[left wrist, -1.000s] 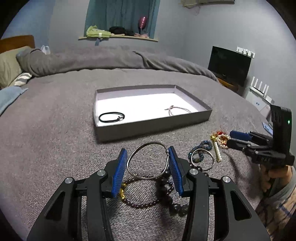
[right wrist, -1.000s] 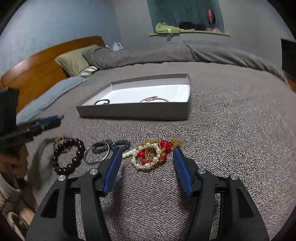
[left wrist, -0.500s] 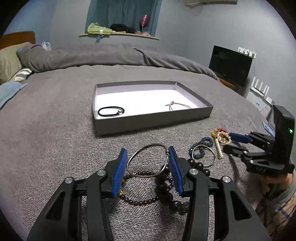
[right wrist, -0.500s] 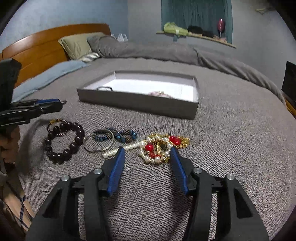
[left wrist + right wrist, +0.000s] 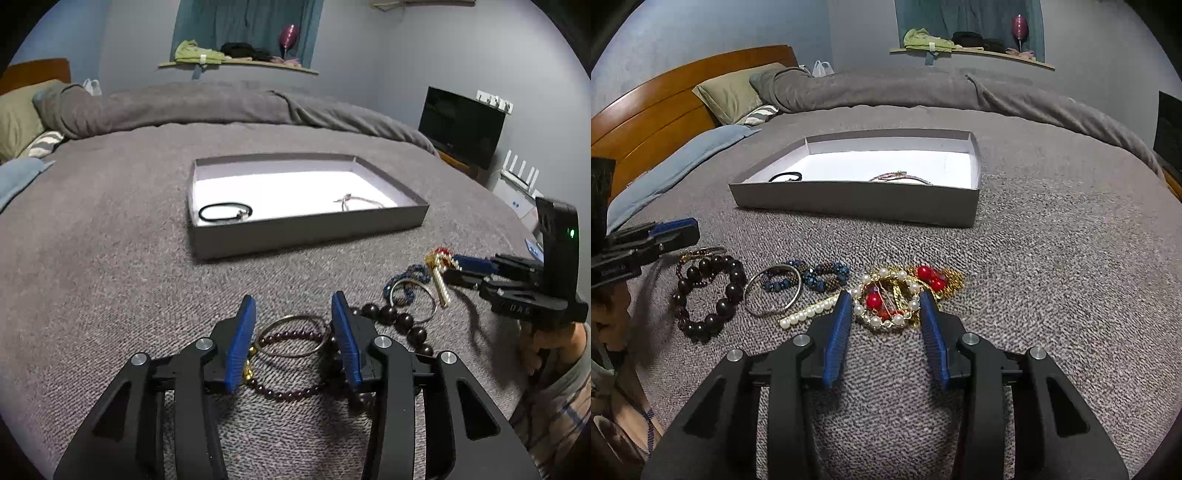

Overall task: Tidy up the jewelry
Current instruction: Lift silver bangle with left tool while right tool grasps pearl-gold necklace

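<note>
Grey woven bedspread [image 5: 1052, 258] carries everything here; well ahead of both grippers lies a shallow grey box [image 5: 306, 229] with a white floor, a black cord bracelet [image 5: 225, 213] at its left end and a thin pale bracelet [image 5: 360, 201] toward its right; the left gripper [image 5: 293, 325] hangs low over the cloth, its jaws partly open and lately widened a little, a thin silver bangle [image 5: 293, 336] lying flat between the blue pads, though whether they press its rim cannot be told; under that bangle lies a string of small dark red beads [image 5: 291, 387], and just right of the jaws curves a bracelet of large dark beads [image 5: 709, 295]; further right sit a second silver bangle [image 5: 772, 293] over a blue beaded bracelet [image 5: 820, 277], then a straight pearl strand [image 5: 809, 312]; the right gripper [image 5: 884, 314] has just been narrowing, its jaws half open either side of a tangle of pearls, red beads and gold chain [image 5: 894, 295], the pads close beside it but not clearly pinching.
</note>
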The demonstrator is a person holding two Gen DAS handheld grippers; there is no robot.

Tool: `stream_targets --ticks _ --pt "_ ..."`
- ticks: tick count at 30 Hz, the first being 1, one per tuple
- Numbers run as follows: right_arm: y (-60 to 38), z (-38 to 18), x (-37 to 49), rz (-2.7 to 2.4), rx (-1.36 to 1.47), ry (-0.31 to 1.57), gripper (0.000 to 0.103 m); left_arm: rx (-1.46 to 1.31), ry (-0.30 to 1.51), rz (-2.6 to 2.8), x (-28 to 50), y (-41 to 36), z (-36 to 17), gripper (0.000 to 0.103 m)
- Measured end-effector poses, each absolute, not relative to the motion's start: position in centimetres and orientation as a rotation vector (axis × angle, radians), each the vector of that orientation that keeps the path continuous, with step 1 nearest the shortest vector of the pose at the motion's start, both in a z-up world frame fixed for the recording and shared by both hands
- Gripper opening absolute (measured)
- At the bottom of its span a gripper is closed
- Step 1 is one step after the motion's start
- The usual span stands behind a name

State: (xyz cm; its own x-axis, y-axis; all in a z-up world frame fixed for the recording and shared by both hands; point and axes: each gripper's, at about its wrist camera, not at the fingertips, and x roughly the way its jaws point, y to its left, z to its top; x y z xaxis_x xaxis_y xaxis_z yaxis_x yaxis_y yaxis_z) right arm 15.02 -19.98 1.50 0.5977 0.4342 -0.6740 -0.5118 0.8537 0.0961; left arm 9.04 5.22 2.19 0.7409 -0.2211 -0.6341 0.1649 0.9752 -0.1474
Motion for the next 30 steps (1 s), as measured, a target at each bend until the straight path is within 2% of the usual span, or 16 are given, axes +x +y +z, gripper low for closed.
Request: stream_targets --ticks 11,15,18,22,26,28,30 --pt "-21.0 2.5 14.4 0.579 -0.057 0.687 0.038 -0.050 0.748 -0.230 8.8 4.8 1.3 0.044" --pt "-21.0 2.7 14.2 0.587 -0.058 0.675 0.038 -0.035 0.749 -0.219 8.8 4.5 1.3 0.050" --pt "-21.0 2.8 14.1 0.590 -0.056 0.674 0.038 -0.043 0.739 -0.187 8.9 4.8 1.4 0.061" --pt "-20.9 2.8 14.0 0.595 -0.059 0.672 0.038 -0.051 0.762 -0.176 9.6 5.1 1.0 0.064" --pt "-20.9 2.8 14.0 0.597 -0.059 0.670 0.038 -0.110 0.804 -0.213 10.4 5.4 0.0 0.063" --pt "-20.9 2.8 14.0 0.597 -0.058 0.669 0.038 -0.111 0.802 -0.218 10.4 5.3 -0.1 0.052" --pt "-20.9 2.8 13.9 0.599 -0.054 0.667 0.038 -0.118 0.793 -0.224 10.2 5.4 0.2 0.049"
